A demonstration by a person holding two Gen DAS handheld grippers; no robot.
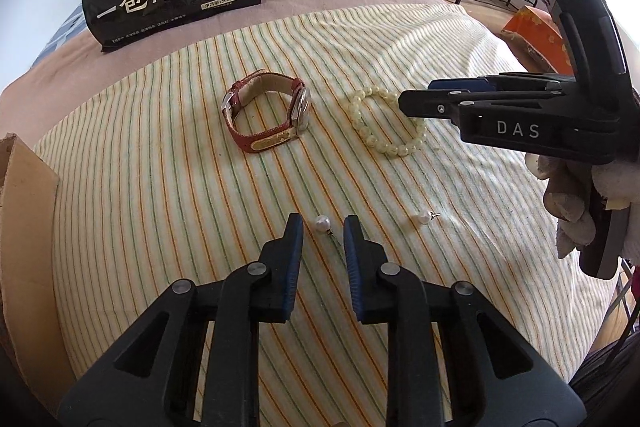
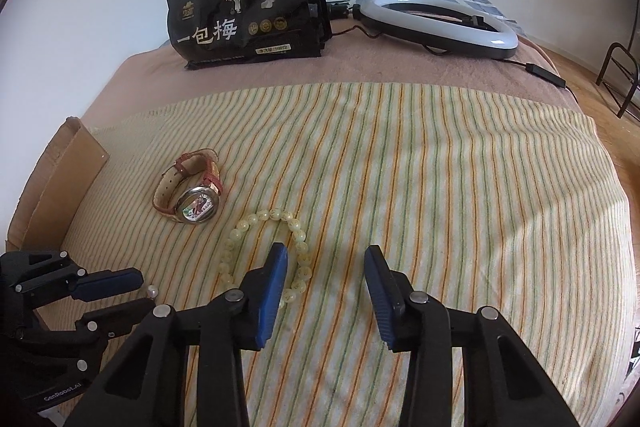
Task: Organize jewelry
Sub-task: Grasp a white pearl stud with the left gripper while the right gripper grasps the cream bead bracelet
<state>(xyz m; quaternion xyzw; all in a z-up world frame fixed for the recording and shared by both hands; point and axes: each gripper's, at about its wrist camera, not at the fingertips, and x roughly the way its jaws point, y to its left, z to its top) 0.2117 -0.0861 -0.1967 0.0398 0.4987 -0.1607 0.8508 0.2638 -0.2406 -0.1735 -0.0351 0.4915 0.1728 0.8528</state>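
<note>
Left gripper point(image 1: 323, 229): I am holding my two blue-padded fingers partly open, low over the striped cloth point(image 1: 160, 155), and they are gripping nothing.
First pearl earring point(image 1: 323, 223): it is lying on the cloth in the gap between my left fingertips, its thin post pointing back toward the right-hand finger; I cannot tell if either pad is touching it. In the right wrist view it is showing as a small bead point(image 2: 152, 291) between the same two fingers.
Right gripper point(image 2: 326, 257): I am keeping these fingers spread wide, wider than the left pair, with nothing between them but cloth.
Bead bracelet point(image 1: 390, 121): the pale ring is lying flat on the cloth; my right gripper is hanging over its right side, and in the right wrist view the left-hand finger is covering part of the loop.
Watch point(image 1: 266, 117): the red-strapped watch is resting on its side just left of the bracelet, strap buckled into a loop, not touching the beads.
Second pearl earring point(image 1: 423, 217): it is lying on the cloth to the right of the first, well apart from it.
Cardboard box point(image 2: 60, 179): its open flap is standing at the left edge of the cloth.
Background: a black snack bag point(image 2: 244, 11) is standing upright beyond the cloth, and a ring light point(image 2: 440, 23) is lying flat beside it.
</note>
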